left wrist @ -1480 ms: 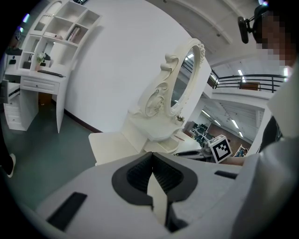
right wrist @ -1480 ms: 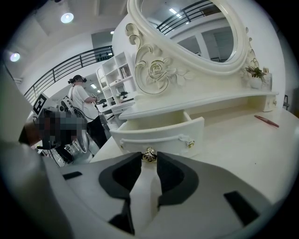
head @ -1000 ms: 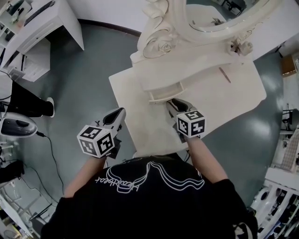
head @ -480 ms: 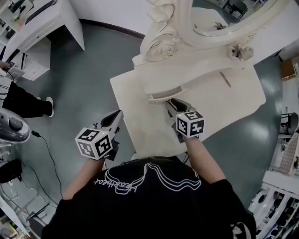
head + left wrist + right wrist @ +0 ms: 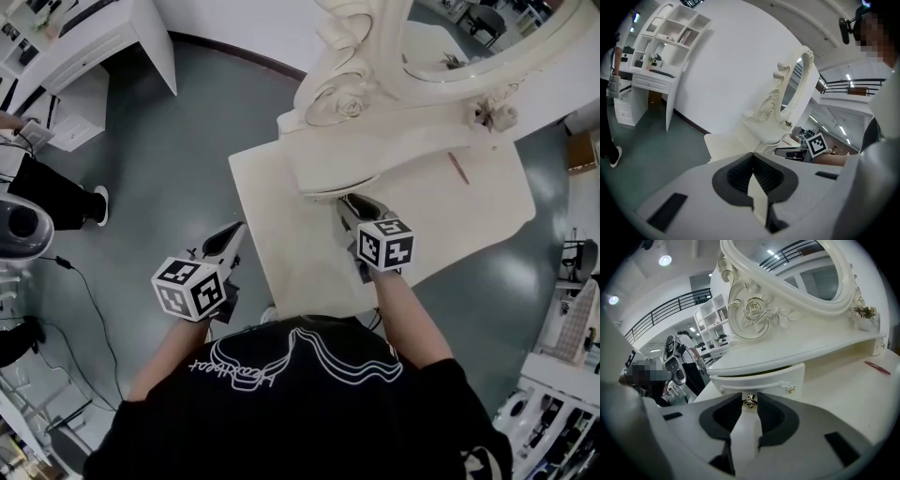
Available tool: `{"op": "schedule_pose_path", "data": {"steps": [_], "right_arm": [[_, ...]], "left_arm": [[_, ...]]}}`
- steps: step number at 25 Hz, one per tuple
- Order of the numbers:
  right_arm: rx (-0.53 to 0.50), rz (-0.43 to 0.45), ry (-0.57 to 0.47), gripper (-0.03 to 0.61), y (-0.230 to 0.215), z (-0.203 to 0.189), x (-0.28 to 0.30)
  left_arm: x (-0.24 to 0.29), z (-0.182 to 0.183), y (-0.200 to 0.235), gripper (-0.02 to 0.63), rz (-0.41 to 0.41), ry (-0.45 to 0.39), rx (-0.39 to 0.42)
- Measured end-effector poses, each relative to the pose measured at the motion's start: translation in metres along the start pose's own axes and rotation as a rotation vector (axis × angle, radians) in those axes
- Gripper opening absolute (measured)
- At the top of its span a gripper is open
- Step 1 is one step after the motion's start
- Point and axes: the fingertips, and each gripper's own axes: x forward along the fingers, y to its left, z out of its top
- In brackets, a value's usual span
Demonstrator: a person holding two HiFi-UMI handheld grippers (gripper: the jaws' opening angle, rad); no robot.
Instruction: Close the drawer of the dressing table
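Observation:
The cream dressing table (image 5: pixel 469 202) carries an oval mirror (image 5: pixel 469 37). Its small drawer (image 5: pixel 330 191) (image 5: pixel 759 378) sits under the curved shelf with only a narrow strip of it showing. My right gripper (image 5: pixel 350 202) (image 5: pixel 749 401) points at the drawer front, shut on the gold drawer knob (image 5: pixel 749 401), which sits between its fingertips. My left gripper (image 5: pixel 238 229) (image 5: pixel 752 157) hangs off the table's left side over the floor. It is shut and holds nothing.
A thin red stick (image 5: pixel 459 169) (image 5: pixel 876 367) lies on the tabletop to the right. A white desk with shelves (image 5: pixel 94 37) (image 5: pixel 661 42) stands at the far left. A person's legs (image 5: pixel 47 192), a grey machine (image 5: pixel 19 225) and a floor cable (image 5: pixel 94 300) are there too.
The drawer has slid inward under the shelf; less of it shows now. My right gripper moved with it toward the table. My left gripper has stayed put.

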Motion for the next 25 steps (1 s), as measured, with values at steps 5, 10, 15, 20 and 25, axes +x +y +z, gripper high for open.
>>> {"op": "schedule_pose_path", "data": {"steps": [5,10,15,20,25], "right_arm": [[-0.001,0.004,-0.003,0.106,-0.002,0.007,0.007],[0.002,0.009,-0.009,0.107,-0.003,0.013,0.014],[0.001,0.010,-0.007,0.107,-0.006,0.015,0.018],[-0.027,0.016,-0.001,0.110,-0.006,0.016,0.017],[-0.039,0.004,-0.017,0.164,-0.006,0.017,0.005]], "left_arm": [[-0.003,-0.001,0.005,0.003,0.015,-0.006,-0.014],[-0.004,-0.003,0.007,0.003,0.023,-0.005,-0.016],[-0.003,-0.002,0.006,0.003,0.023,-0.004,-0.015],[-0.002,0.000,0.003,0.003,0.015,-0.004,-0.006],[-0.005,0.003,-0.005,0.003,-0.009,-0.007,0.003]]}}
